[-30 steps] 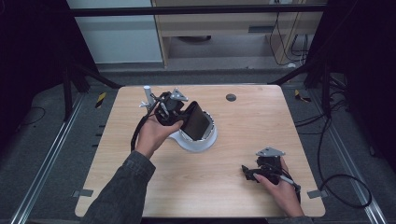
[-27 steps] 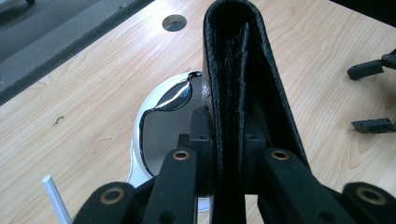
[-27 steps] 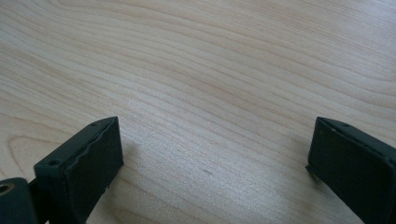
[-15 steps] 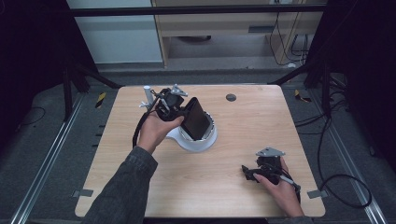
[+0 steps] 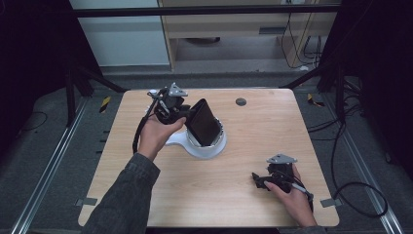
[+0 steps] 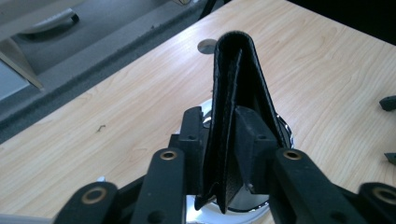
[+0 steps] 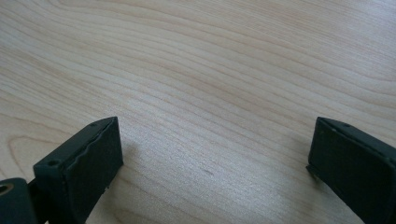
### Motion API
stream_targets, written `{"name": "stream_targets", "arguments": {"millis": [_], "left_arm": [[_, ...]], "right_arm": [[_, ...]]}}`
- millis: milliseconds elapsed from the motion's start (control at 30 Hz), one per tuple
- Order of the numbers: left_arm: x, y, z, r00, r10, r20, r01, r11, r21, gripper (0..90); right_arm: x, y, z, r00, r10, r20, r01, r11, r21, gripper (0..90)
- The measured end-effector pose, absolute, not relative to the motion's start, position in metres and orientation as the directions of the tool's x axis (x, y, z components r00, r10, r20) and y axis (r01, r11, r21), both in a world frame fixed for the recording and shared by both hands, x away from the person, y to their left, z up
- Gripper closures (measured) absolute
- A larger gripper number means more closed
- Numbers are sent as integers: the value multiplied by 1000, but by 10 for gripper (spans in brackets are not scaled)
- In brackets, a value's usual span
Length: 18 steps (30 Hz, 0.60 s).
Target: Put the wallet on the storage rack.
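Note:
A black folded wallet (image 5: 203, 122) stands tilted in a white round dish (image 5: 207, 148) near the table's middle. My left gripper (image 5: 187, 114) grips the wallet from the left. In the left gripper view both pads lie against the wallet (image 6: 233, 93), fold upward, and the dish's shiny rim (image 6: 285, 130) shows behind it. These jaws have just been opening, with the wallet still between them. My right gripper (image 5: 260, 181) rests on the table at the front right. Its jaws stand open over bare wood (image 7: 215, 158).
A small dark round disc (image 5: 240, 102) sits in the tabletop behind the dish. The wooden table (image 5: 253, 141) has dark floor and metal rails around it. A cable (image 5: 141, 131) hangs from my left gripper past the wrist.
The wallet has tipped from lying slanted over the dish to standing more upright in it. The left hand shifted only slightly. The right hand has stayed put.

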<state>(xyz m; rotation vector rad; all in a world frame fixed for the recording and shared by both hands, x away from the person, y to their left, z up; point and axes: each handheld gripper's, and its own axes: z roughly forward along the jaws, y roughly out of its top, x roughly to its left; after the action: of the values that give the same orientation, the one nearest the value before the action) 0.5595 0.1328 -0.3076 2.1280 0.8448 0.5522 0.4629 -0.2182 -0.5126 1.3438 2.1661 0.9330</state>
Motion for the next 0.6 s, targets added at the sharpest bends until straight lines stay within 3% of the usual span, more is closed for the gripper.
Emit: {"name": "stream_targets", "arguments": {"millis": [367, 600], "left_arm": [[545, 140, -298, 671, 726, 152, 331, -477, 814, 612], [527, 145, -291, 675, 719, 166, 282, -459, 843, 487]], "right_arm": [[463, -218, -513, -441, 897, -5, 613, 305, 728, 31], [463, -218, -512, -441, 897, -3, 614, 305, 728, 30]]}}
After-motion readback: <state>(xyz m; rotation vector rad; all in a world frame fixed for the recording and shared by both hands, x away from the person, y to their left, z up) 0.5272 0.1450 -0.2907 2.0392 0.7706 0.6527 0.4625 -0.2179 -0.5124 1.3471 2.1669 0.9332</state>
